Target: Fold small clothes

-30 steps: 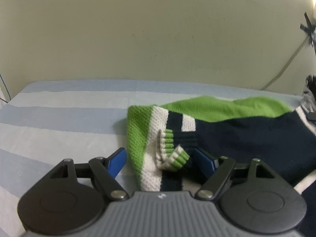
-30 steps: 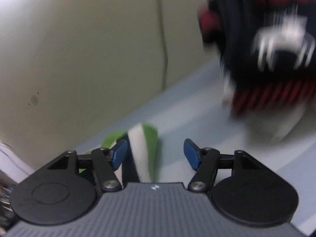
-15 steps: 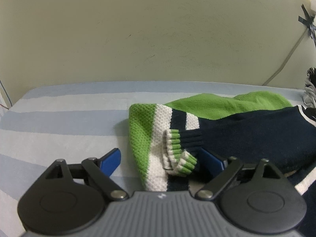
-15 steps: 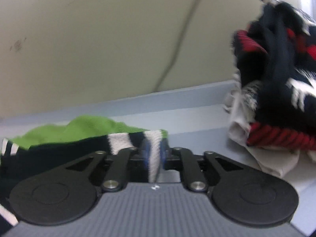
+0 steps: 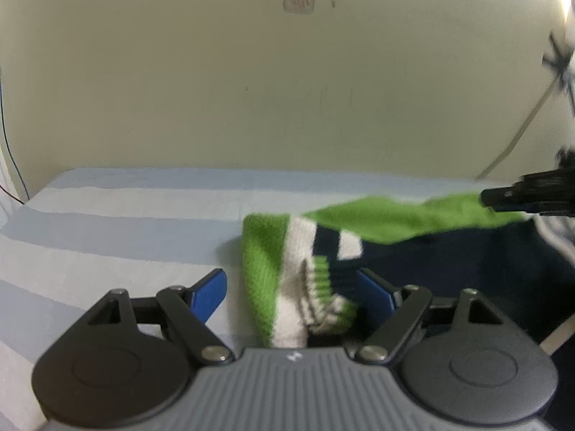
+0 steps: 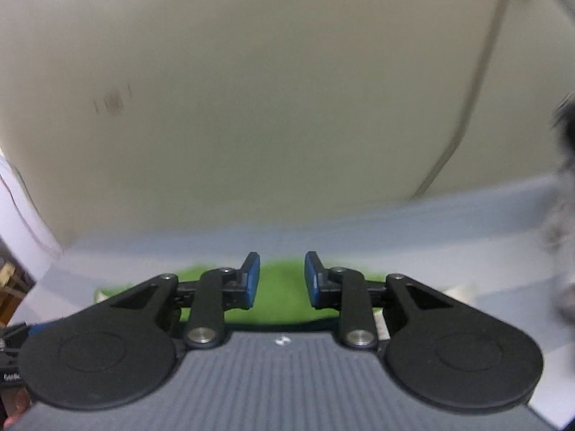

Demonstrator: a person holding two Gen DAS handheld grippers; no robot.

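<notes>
A knitted sweater (image 5: pixel 449 265), navy with green and white bands, lies on the striped bed sheet (image 5: pixel 125 222). Its green-and-white hem (image 5: pixel 262 258) and a striped cuff (image 5: pixel 321 280) sit between the fingers of my left gripper (image 5: pixel 293 287). Those jaws are closing, and the left pad still stands clear of the knit. My right gripper (image 6: pixel 282 280) has its jaws narrow and still closing, with the sweater's green layer (image 6: pixel 282 305) between the pads. In the left wrist view the right gripper (image 5: pixel 503 197) holds up the far right end of the green layer (image 5: pixel 413 215).
A cream wall (image 5: pixel 251 89) rises straight behind the bed, with a grey cable (image 5: pixel 517 136) running down it on the right. A blurred dark pile of clothes (image 6: pixel 564 179) lies at the right edge of the right wrist view. White cloth (image 6: pixel 18 208) hangs at its far left.
My right gripper closed on the sweater's edge, rolled level and swung left, so the clothes pile slid to the frame's edge. The green layer now rises over the navy. The left gripper barely moved.
</notes>
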